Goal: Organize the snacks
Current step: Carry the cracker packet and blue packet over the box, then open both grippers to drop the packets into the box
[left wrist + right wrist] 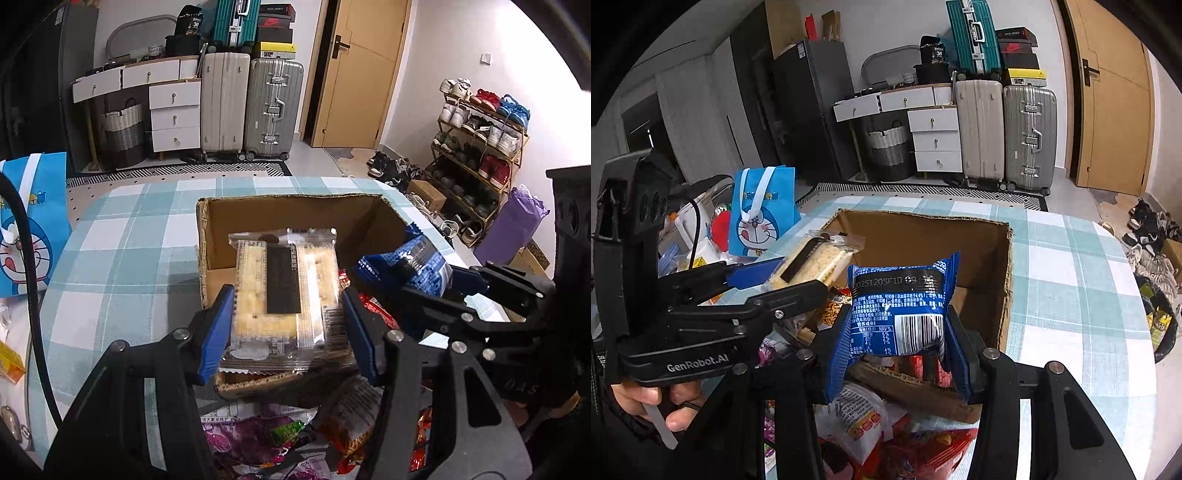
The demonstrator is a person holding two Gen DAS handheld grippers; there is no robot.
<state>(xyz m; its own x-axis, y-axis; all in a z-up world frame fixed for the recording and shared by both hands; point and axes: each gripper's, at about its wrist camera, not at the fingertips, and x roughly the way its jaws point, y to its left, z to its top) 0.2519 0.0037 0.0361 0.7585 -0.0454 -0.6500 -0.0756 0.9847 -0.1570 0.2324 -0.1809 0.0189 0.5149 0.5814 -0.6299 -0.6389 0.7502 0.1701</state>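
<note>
Loose snack wrappers [258, 439] lie nearest, and above them the left gripper [286, 325] has its blue fingers [216, 332] clamped on a clear-wrapped cracker packet [284, 295] over the open brown cardboard box [295, 214], while the right gripper [899, 339] pinches a blue foil snack packet [899, 306] above the box's near edge.

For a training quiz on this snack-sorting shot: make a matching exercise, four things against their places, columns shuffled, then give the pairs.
Things:
1. cracker pack
2. blue snack pack
3. cardboard box
4. cartoon bag

Places:
A. on the checked tablecloth, open on top
B. clamped in the right gripper
C. beyond the table's left edge
D. clamped in the left gripper

Pairs: 1-D, 2-B, 3-A, 4-C
</note>
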